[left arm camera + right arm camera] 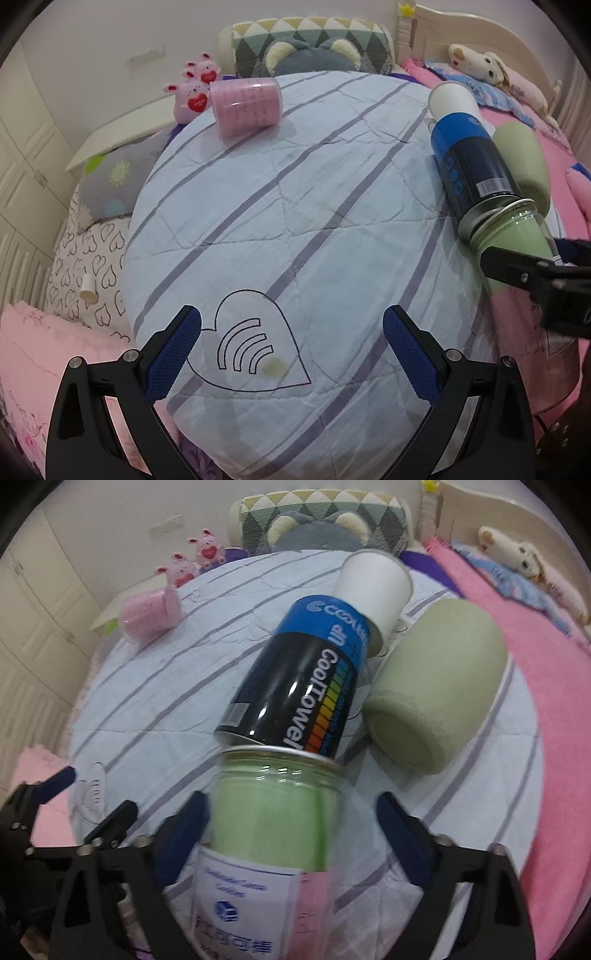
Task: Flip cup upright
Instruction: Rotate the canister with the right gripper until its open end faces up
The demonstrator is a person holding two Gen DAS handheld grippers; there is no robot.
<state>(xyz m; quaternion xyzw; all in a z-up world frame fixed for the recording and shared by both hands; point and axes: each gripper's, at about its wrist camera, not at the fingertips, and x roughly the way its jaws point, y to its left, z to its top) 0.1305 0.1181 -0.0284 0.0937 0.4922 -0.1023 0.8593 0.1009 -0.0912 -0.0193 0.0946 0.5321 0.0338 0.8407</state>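
Cups, namely the clear green cup (273,819) between my open right gripper (291,834) fingers, lie unflipped; left gripper (291,343) open, empty.

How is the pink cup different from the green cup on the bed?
The pink cup looks see-through and shiny with small writing on it; the green cup is matte, plain and solid. The pink cup lies alone at the far left of the quilt; the green cup lies on the right beside the black-and-blue can. The green cup sits nearer the right hand-held gripper. Both lie on their sides.
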